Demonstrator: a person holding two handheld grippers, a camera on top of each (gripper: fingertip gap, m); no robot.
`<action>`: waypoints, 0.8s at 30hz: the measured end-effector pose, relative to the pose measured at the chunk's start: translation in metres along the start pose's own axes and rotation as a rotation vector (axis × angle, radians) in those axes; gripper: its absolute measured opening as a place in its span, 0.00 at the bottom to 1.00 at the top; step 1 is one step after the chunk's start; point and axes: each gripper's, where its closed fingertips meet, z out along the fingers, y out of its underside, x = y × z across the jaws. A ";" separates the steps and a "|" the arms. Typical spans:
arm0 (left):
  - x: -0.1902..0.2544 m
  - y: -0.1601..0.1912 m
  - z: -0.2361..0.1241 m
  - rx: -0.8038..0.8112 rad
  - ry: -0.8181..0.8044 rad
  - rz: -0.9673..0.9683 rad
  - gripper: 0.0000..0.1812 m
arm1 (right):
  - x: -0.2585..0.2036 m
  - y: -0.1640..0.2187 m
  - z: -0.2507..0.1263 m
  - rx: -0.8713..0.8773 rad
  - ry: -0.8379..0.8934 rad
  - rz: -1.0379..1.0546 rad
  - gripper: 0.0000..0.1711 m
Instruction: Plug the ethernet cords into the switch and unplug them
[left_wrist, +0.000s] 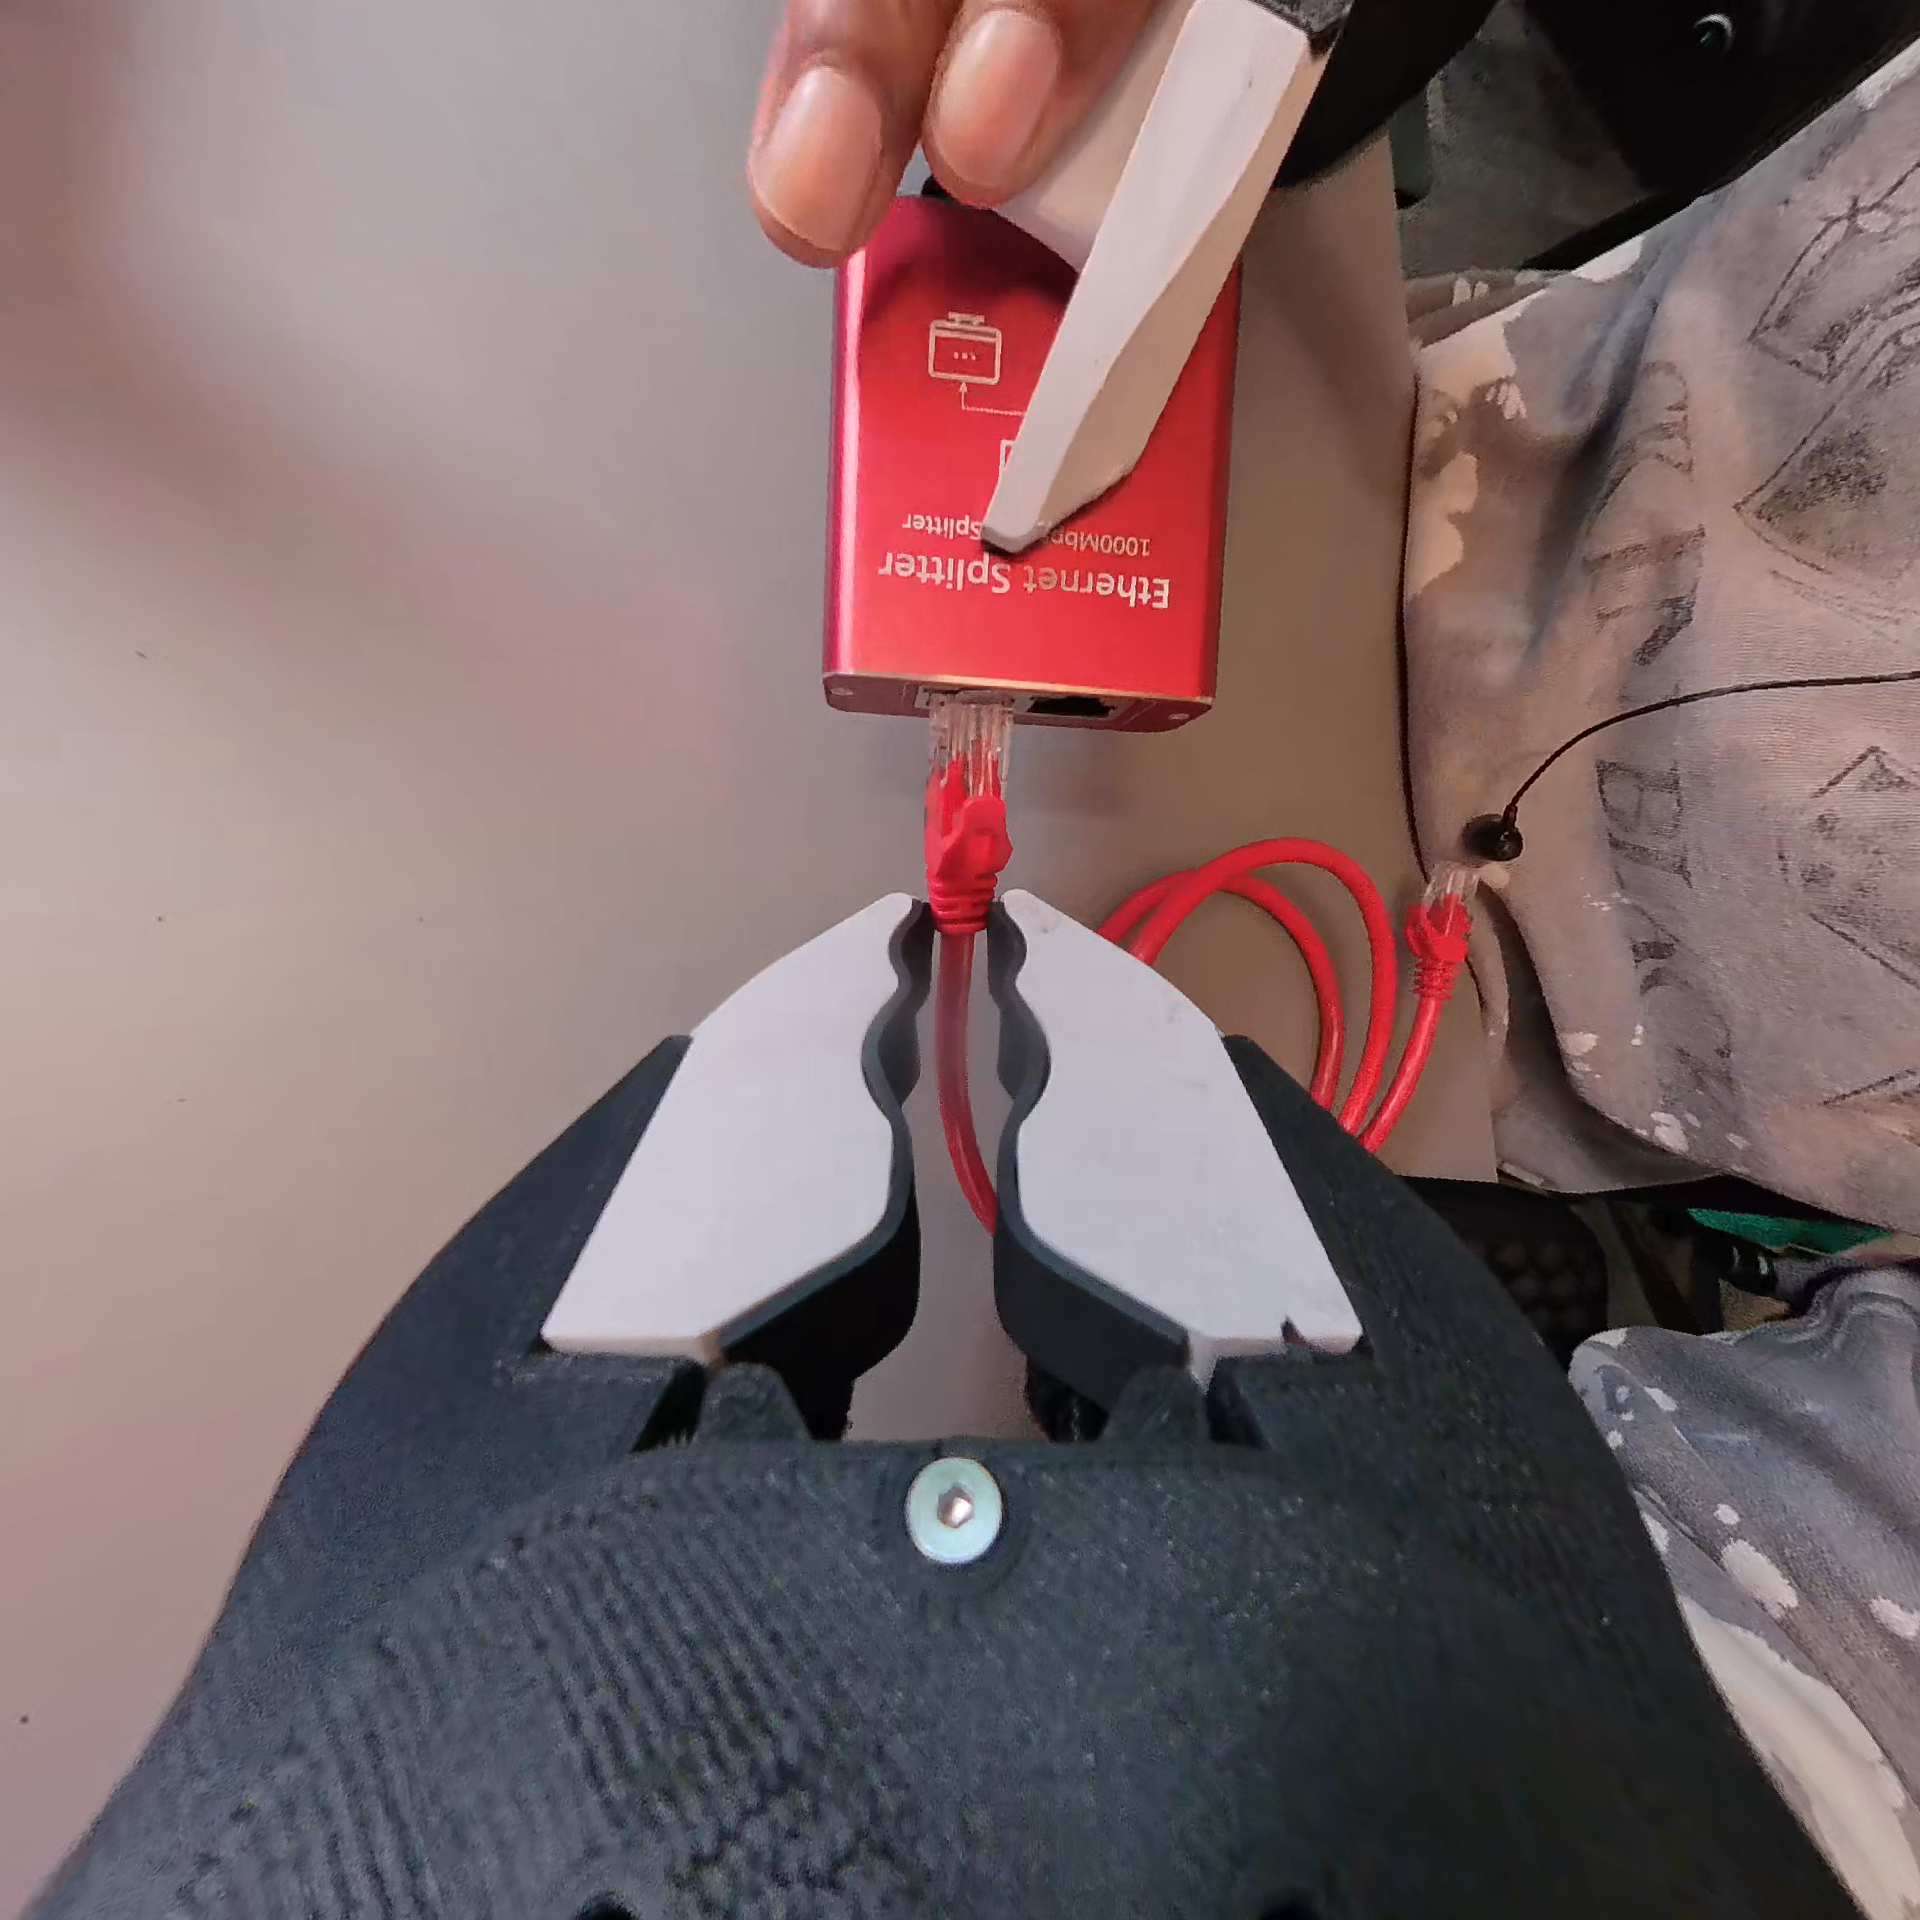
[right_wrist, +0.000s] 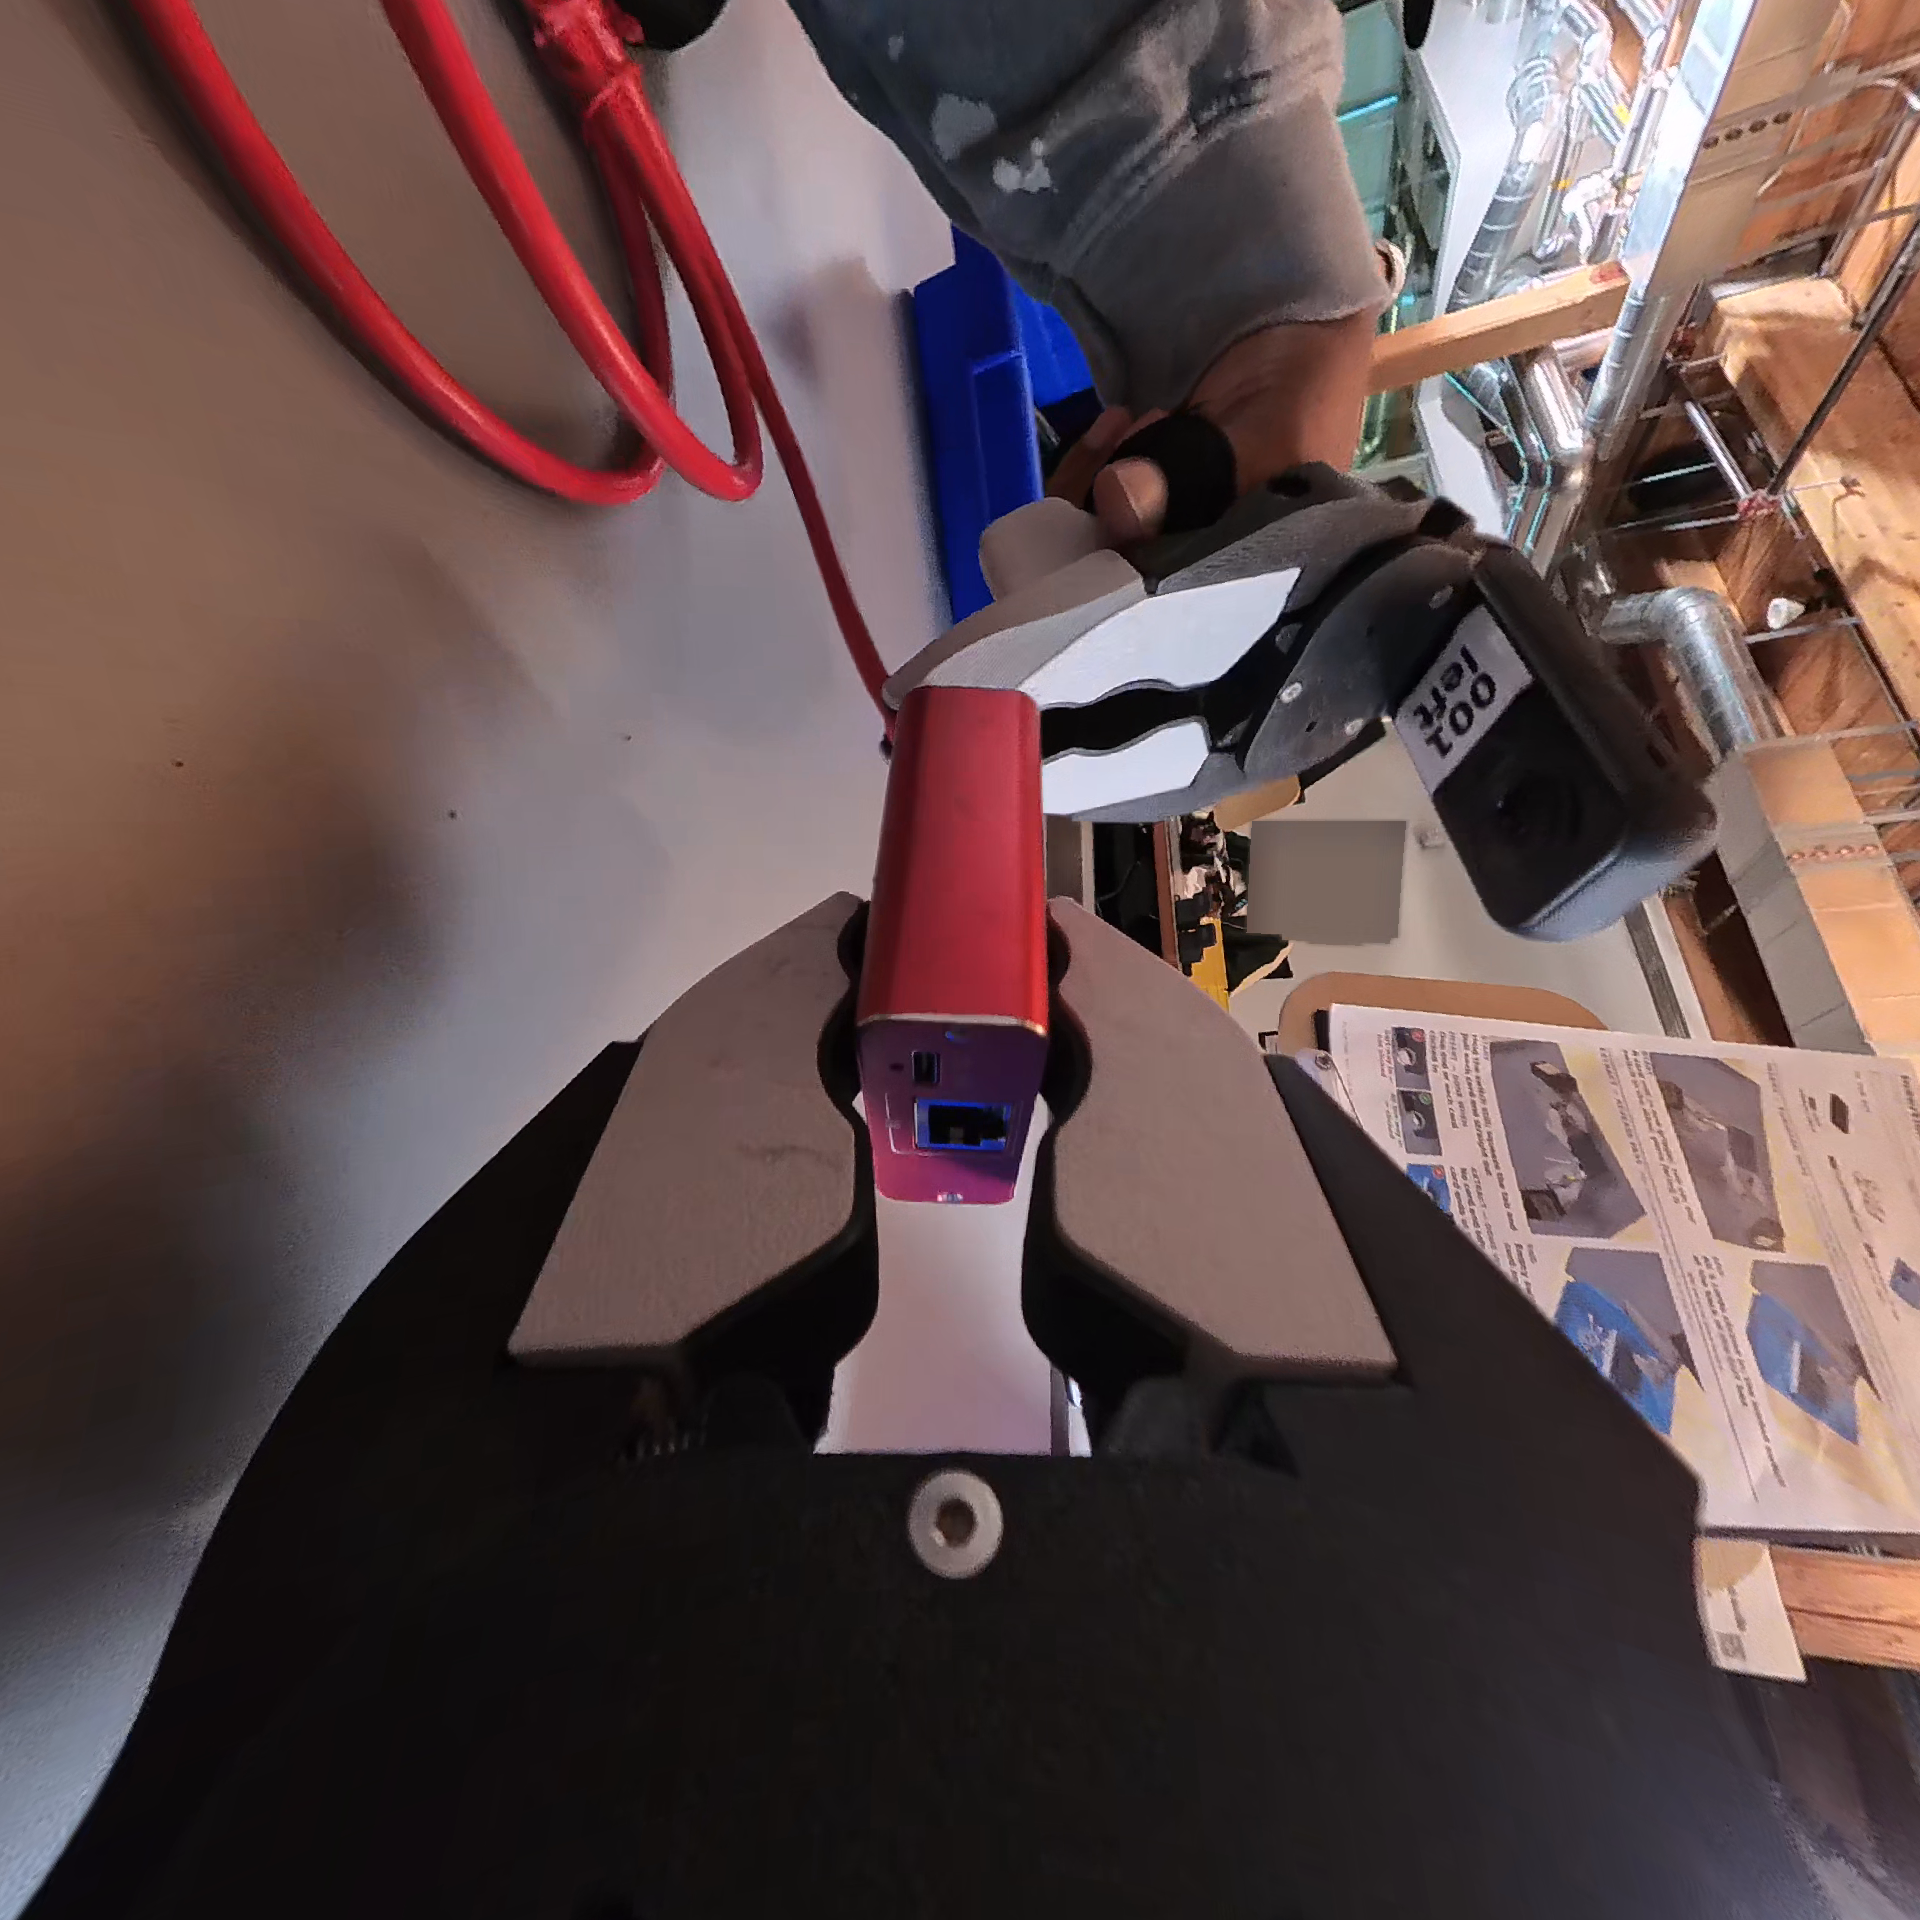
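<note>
From the left wrist view, the right gripper's finger covers part of the printing on the switch, and its body runs off the top edge. The plug sits at a port, but how deep it goes is hard to tell. The cord vanishes behind the left gripper. In the right wrist view, the switch's far end hides the plug, and the cord loops are cut off at the top.

Our left gripper was pinched nearly closed, fingertips pointing away. Our right gripper clamped wider, our bare fingers beside it.
</note>
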 end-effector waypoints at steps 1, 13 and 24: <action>0.000 0.001 0.002 -0.010 0.001 -0.004 0.06 | -0.003 -0.001 0.000 0.003 -0.011 -0.009 0.17; 0.009 -0.011 0.007 0.077 0.073 0.099 0.06 | -0.003 -0.017 -0.014 0.120 -0.177 -0.152 0.17; 0.043 -0.048 -0.018 0.305 0.185 0.225 0.06 | 0.042 -0.002 -0.035 0.037 -0.244 -0.063 0.17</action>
